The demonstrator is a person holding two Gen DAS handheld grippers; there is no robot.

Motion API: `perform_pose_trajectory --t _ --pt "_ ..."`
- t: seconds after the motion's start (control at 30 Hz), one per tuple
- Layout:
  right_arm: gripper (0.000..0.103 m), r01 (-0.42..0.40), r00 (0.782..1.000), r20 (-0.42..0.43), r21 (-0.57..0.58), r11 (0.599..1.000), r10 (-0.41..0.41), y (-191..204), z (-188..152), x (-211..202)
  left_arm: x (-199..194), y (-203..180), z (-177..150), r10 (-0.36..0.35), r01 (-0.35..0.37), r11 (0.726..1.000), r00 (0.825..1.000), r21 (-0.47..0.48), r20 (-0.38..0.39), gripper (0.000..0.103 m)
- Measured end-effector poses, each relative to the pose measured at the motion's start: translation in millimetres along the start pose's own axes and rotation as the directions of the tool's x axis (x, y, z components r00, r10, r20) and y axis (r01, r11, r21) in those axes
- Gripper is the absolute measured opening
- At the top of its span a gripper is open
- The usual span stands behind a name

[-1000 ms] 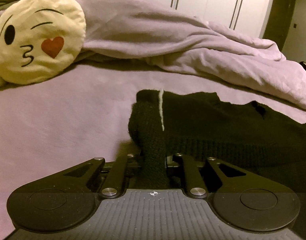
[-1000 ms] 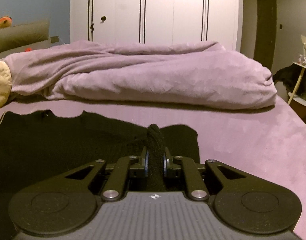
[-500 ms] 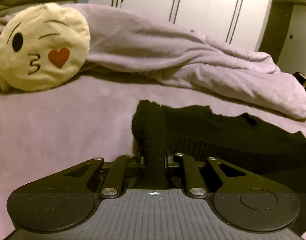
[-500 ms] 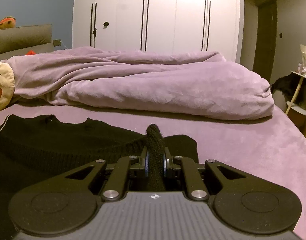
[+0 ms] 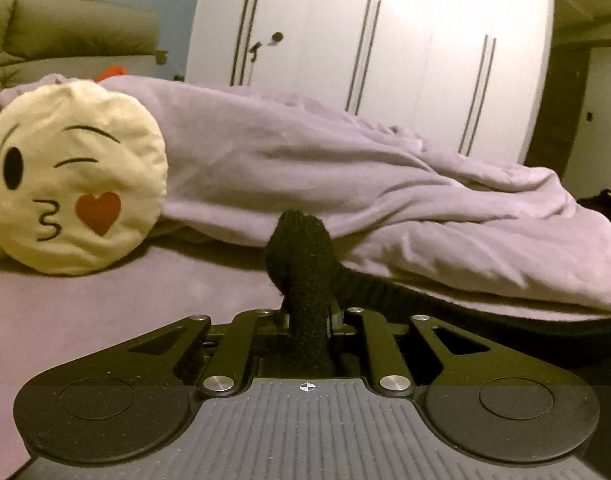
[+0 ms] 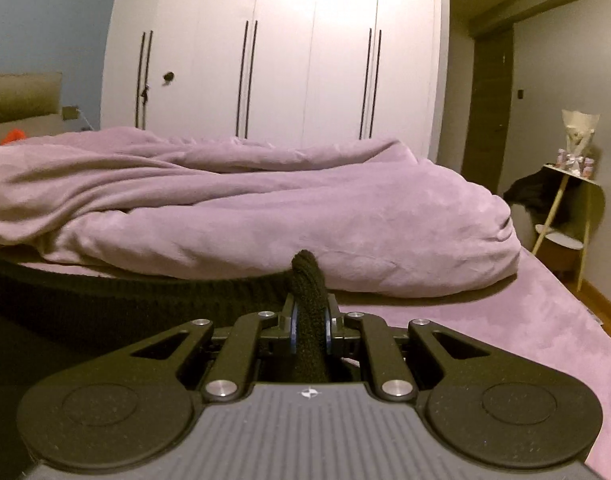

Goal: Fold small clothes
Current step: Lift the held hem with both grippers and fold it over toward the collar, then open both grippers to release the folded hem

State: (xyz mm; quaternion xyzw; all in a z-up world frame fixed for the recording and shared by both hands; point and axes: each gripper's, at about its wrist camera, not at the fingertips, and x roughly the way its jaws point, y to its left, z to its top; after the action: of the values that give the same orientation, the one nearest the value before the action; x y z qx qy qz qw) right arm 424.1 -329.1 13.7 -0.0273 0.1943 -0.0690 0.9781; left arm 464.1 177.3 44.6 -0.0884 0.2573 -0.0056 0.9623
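A black knit garment (image 5: pixel 301 256) is held up off the purple bed (image 5: pixel 105 312). My left gripper (image 5: pixel 307 320) is shut on one bunched corner of it, which sticks up between the fingers. The ribbed edge runs off to the right (image 5: pixel 445 300). My right gripper (image 6: pixel 308 320) is shut on the other corner of the garment (image 6: pixel 305 280); its edge stretches away to the left (image 6: pixel 125 292). Most of the cloth hangs below both views and is hidden.
A bunched purple duvet (image 5: pixel 345 184) lies across the bed behind the garment, also in the right wrist view (image 6: pixel 265 216). A yellow emoji cushion (image 5: pixel 71 176) sits at the left. White wardrobes (image 6: pixel 273 52) stand behind. A small side table (image 6: pixel 565 208) stands at the right.
Both grippers have risen with the garment still held. The flat black cloth seen on the bed earlier has lifted and dropped out of view; only its top edge shows now.
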Motion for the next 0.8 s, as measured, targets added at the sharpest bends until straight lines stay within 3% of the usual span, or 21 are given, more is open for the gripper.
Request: perform_pose_trajectory --t 0.2,0.3,0.37,0.47,0.5,0.53,0.6,0.67,0.8 --pt "0.011 0.066 0.996 -0.052 0.005 0.998 -0.066 5.4 -16.2 42.6 45.9 -1.2 -13.7 0.062 -0.060 0.997 0.997 0.048 -0.042 0.015" --pt "0.011 0.108 0.994 -0.029 -0.027 0.994 -0.109 11.0 -20.7 53.3 56.3 0.5 -18.4 0.091 -0.090 0.995 0.995 0.047 -0.029 0.017" --pt "0.012 0.152 0.988 -0.021 -0.032 0.988 -0.152 16.0 -23.7 63.1 66.2 1.1 -24.6 0.168 -0.167 0.984 0.986 0.055 -0.010 0.027" --pt "0.032 0.210 0.977 -0.035 -0.055 0.976 -0.213 22.3 -26.7 65.2 64.8 9.2 -34.0 0.262 -0.261 0.965 0.964 0.027 -0.036 0.032" --pt "0.033 0.232 0.973 -0.006 -0.030 0.972 -0.232 19.5 -26.9 52.9 54.4 15.3 -37.1 0.254 -0.255 0.967 0.966 -0.007 -0.048 0.037" --pt "0.035 0.227 0.974 0.005 -0.013 0.974 -0.227 15.8 -26.9 40.3 42.6 20.9 -39.4 0.224 -0.226 0.974 0.972 -0.031 -0.068 0.048" --pt "0.048 0.172 0.985 -0.029 0.041 0.984 -0.171 2.6 -33.0 5.4 12.2 30.0 -46.9 0.174 -0.178 0.983 0.982 -0.053 -0.076 0.060" --pt "0.052 0.124 0.989 -0.092 0.113 0.986 -0.114 -10.7 -48.5 -24.6 -19.4 37.1 -60.8 0.136 -0.142 0.989 0.985 -0.048 -0.107 0.073" --pt "0.054 0.065 0.980 -0.198 0.323 0.944 0.000 -34.2 -105.7 -85.1 -59.6 44.7 -97.9 0.020 -0.033 0.998 0.978 -0.060 -0.206 0.078"
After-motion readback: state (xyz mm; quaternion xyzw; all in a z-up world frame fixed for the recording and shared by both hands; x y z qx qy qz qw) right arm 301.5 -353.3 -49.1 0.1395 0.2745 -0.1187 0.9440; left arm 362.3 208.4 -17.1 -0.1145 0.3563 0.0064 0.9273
